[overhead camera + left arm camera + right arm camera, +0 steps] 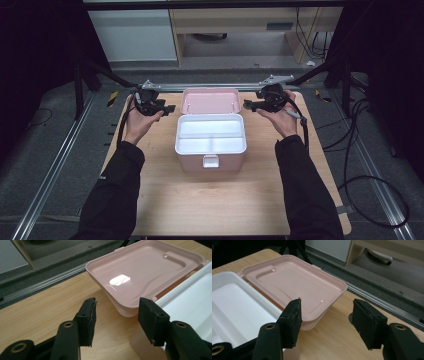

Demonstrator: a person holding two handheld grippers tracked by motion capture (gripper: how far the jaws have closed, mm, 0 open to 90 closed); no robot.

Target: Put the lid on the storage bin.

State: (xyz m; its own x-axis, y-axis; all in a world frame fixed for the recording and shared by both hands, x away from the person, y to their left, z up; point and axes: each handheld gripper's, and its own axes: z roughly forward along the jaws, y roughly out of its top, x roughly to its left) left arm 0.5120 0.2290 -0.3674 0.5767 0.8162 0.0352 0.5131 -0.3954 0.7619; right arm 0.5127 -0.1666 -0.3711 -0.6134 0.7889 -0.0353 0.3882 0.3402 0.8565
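Pink box (210, 150) stands in the middle of the wooden surface (240, 205), its lid (210, 101) folded back (white tray inside). Left tongs (167, 108) and right tongs (248, 105) flank the lid — both open, holding nothing.

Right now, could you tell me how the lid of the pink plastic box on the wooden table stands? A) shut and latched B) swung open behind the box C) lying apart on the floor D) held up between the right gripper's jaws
B: the pink lid lies swung back behind the pink plastic box, whose white tray is exposed.
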